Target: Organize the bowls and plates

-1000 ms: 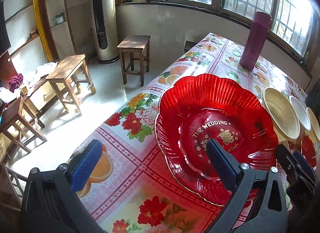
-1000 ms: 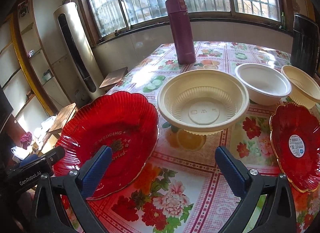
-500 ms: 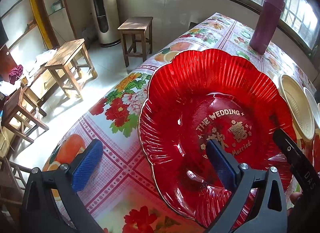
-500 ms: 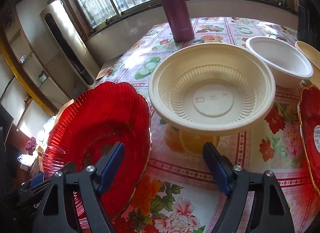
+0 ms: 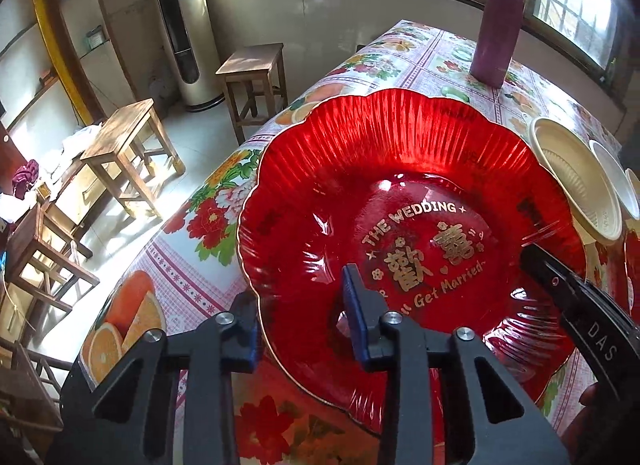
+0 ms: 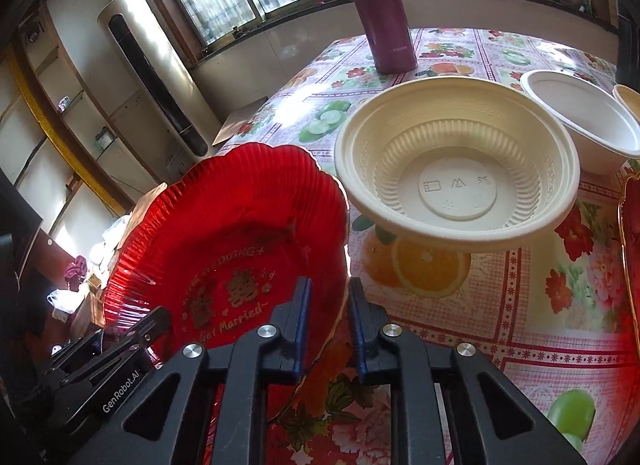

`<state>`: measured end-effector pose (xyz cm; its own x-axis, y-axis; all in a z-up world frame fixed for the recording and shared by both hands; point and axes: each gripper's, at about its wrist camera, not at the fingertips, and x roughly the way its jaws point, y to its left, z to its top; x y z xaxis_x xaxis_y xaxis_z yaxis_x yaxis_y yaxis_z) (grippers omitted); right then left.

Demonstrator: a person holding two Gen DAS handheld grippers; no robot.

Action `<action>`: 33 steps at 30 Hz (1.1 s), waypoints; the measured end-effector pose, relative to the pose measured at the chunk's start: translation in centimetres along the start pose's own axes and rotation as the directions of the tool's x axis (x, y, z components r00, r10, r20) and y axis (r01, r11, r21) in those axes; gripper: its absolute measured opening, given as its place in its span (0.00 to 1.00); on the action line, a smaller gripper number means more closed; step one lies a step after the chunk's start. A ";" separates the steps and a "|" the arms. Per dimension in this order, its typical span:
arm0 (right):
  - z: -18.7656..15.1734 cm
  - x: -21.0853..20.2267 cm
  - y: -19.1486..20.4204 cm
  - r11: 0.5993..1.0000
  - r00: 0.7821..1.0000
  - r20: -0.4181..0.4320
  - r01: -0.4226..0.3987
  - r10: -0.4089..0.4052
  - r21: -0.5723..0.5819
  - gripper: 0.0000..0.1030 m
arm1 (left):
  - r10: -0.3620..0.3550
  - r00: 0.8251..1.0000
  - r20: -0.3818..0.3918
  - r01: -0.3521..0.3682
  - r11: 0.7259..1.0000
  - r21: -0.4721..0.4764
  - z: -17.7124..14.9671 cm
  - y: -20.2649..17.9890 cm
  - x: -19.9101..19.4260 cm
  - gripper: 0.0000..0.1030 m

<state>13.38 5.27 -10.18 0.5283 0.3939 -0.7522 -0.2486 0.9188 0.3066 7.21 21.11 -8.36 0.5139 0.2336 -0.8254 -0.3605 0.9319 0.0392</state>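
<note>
A red fluted plate (image 5: 400, 169) with gold "THE WEDDING" lettering lies at the table's left end, also visible in the right wrist view (image 6: 224, 205). My left gripper (image 5: 299, 285) straddles its near left rim, one finger outside and one on the inner surface; the jaws are closing and the pads touch the plate. My right gripper (image 6: 329, 285) is closing on the plate's right rim, with the edge pinched in the narrow gap. A cream ribbed bowl (image 6: 456, 169) stands just right of the plate. Behind that are a white bowl (image 6: 584, 117) and another cream bowl (image 6: 630, 101).
A second red plate (image 6: 632, 245) lies at the right edge of the flowered tablecloth (image 6: 520, 325). A tall purple flask (image 6: 380, 5) stands at the far end by the window. Wooden stools (image 5: 128, 137) stand on the floor beyond the table's left edge.
Both grippers moved down and in toward the red plate. Their jaws went from wide open to closed over its opposite rims. The plate now looks slightly tilted.
</note>
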 end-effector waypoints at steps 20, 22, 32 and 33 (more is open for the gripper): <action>-5.4 -3.5 2.6 0.997 0.998 -0.062 -0.029 0.024 -0.077 0.19 | -0.039 0.999 -0.033 0.040 0.999 0.022 -4.7 2.3 -3.5 0.24; -5.8 -3.8 3.1 0.995 0.996 -0.076 -0.046 0.039 -0.092 0.23 | -0.029 0.999 -0.034 0.029 0.999 0.018 -5.3 2.8 -3.9 0.24; -7.3 -10.1 -0.2 0.991 0.995 0.017 -0.092 0.094 -0.096 0.58 | 0.040 0.983 0.180 -0.061 0.992 0.114 -9.3 4.2 -11.5 0.72; -7.6 -11.4 -0.8 0.991 0.995 0.047 -0.086 0.091 -0.102 0.58 | 0.037 0.976 0.217 -0.065 0.990 0.123 -9.5 4.2 -12.6 0.74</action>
<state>1.42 -0.09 -6.30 0.5411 0.4768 -0.6927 -0.3743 0.8742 0.3094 -8.18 19.42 -3.16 0.6567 0.3224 -0.6818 -0.2949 0.9418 0.1613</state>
